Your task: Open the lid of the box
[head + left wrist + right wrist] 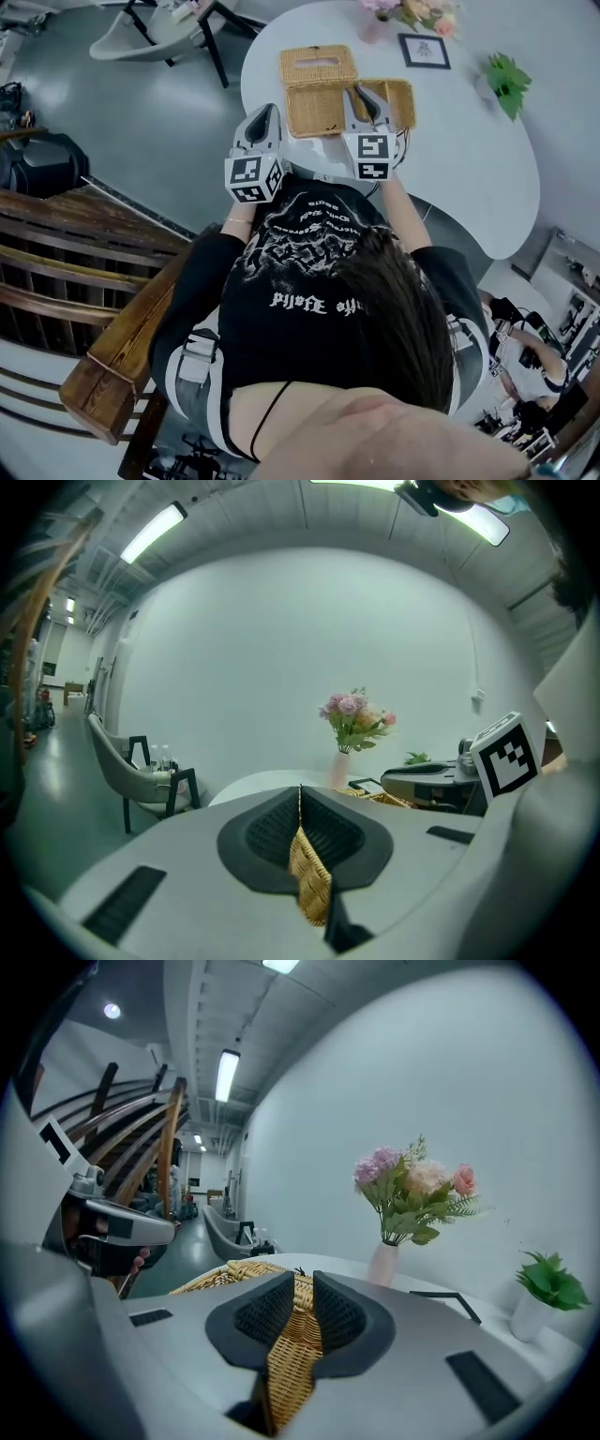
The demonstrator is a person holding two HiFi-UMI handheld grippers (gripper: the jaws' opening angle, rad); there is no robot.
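A wicker box (314, 117) stands on the white table (469, 159). Its lid (317, 66) lies folded back flat behind it. My left gripper (266, 111) is at the box's left wall. In the left gripper view its jaws (300, 803) are shut, and a strip of the wicker (309, 878) is pinched low between them. My right gripper (361, 92) reaches over the box toward its back edge. In the right gripper view its jaws (302, 1288) stand slightly apart, and a wicker wall (291, 1363) fills the gap and touches both pads.
A vase of pink flowers (412, 11), a small framed picture (424, 51) and a green potted plant (506, 80) stand at the table's far side. A grey chair (141, 33) is beyond the table at left. A wooden chair (103, 309) is behind the person.
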